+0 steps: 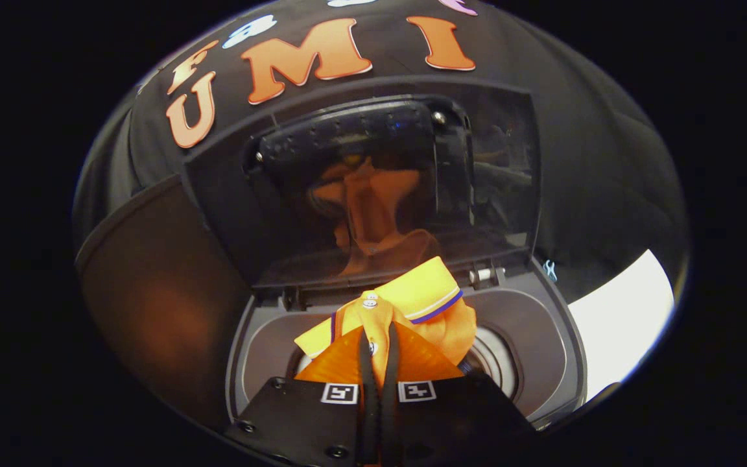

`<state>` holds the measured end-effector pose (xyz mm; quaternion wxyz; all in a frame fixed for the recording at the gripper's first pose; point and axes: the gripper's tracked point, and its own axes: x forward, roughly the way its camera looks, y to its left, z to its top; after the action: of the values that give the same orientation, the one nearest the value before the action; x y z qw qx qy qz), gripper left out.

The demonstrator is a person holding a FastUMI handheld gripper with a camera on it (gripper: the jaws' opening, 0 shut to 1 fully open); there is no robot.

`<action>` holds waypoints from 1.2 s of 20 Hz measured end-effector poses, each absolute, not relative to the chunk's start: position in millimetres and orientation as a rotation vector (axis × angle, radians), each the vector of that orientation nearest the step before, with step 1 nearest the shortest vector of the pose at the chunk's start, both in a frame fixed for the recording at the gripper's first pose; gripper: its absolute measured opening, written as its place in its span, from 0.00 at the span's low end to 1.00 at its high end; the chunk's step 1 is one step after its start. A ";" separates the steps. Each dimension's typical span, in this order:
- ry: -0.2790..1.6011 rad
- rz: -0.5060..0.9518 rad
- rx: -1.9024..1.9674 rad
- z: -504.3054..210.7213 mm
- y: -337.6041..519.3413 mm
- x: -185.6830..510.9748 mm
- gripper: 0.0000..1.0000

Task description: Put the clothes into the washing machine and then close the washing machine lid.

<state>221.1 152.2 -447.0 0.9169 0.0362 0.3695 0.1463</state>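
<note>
I have the orange shirt (406, 305) pinched tight between the two fingers of my gripper (379, 344). It hangs right over the round hole of the washing machine (535, 337). The lid (373, 188) stands up behind the hole. I think I should go lower first, so the whole shirt drops inside

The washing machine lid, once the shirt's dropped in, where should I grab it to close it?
Judging from its pose, take the lid by its top free edge, coming from above and in front, then swing it down. It stands upright, hinged at the rear of the tub opening. For now the fingers are closed on the orange shirt over the opening.
</note>
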 end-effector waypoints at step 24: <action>1.106 0.225 -0.067 -548.7 146.3 211.1 0.34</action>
<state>211.1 146.3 -548.7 0.8443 -0.0318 0.5242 0.1064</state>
